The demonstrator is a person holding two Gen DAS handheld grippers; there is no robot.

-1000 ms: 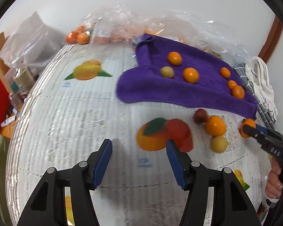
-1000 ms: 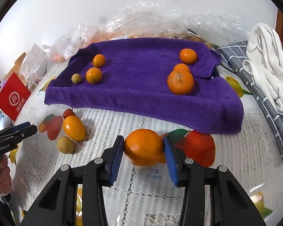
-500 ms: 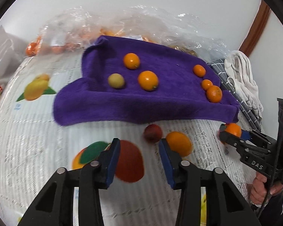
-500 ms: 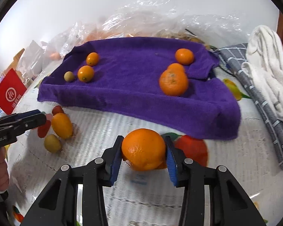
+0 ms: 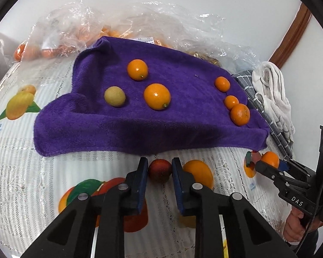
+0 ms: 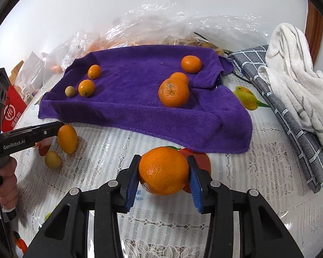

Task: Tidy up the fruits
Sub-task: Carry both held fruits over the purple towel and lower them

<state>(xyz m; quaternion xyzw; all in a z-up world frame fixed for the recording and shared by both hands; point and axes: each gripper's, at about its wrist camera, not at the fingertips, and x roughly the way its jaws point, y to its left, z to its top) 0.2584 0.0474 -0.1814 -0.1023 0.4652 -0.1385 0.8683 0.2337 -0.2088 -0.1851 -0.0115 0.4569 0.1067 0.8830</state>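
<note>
Your right gripper [image 6: 163, 173] clamps the big orange [image 6: 163, 170] above the tablecloth [image 6: 258, 172], short of the purple towel [image 6: 140, 107]; tilt and it may roll out. Your left gripper [image 5: 160, 169] has just closed on the small red fruit [image 5: 159, 170], which sits beside an oval orange fruit [image 5: 199, 173]: squeeze harder and you risk bruising it or bumping its neighbour.

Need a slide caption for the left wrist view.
Left claw shut on small dark red fruit beside purple terry towel.

A large orange [image 6: 163, 170] sits clamped above the tablecloth; a small red fruit [image 5: 159, 170] is pinched; 6 fruits lie on the purple towel [image 5: 183, 129].
</note>
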